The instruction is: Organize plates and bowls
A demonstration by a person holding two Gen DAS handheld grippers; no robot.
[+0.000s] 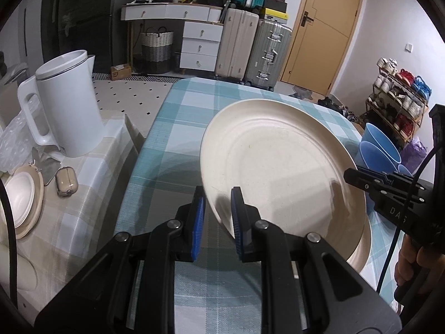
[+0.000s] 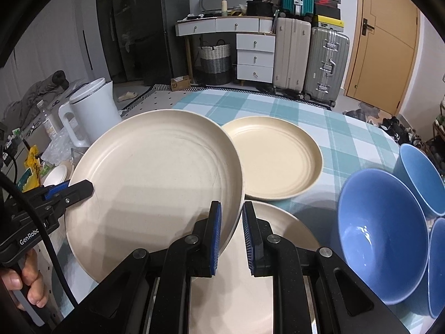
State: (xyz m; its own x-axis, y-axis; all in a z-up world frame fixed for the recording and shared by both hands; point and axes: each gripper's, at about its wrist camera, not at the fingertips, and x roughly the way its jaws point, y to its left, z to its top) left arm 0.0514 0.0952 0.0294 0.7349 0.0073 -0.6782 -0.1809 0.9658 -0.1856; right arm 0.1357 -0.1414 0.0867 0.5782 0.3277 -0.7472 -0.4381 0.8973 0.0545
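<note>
A large cream plate [image 1: 278, 161] [image 2: 155, 183] hangs tilted above the checked tablecloth [image 1: 178, 128], held from both sides. My left gripper [image 1: 218, 194] [image 2: 87, 188] is shut on its left rim. My right gripper [image 2: 232, 207] [image 1: 349, 174] is shut on the opposite rim. Below the held plate lies another cream plate [image 2: 281, 236] [image 1: 364, 242]. A yellowish plate [image 2: 275, 156] rests further back on the table. Three blue bowls [image 2: 381, 231] [image 2: 422, 175] [image 2: 439, 264] stand at the right; two of them [image 1: 378, 144] show in the left wrist view.
A white kettle [image 1: 66, 105] [image 2: 91, 111] stands on a side table at the left, with a small white dish on a beige plate [image 1: 22, 197] and an earbud case [image 1: 66, 181]. Suitcases [image 2: 308, 61] and a drawer unit [image 2: 254, 55] stand behind the table. A hand [image 2: 30, 286] holds the left gripper's handle.
</note>
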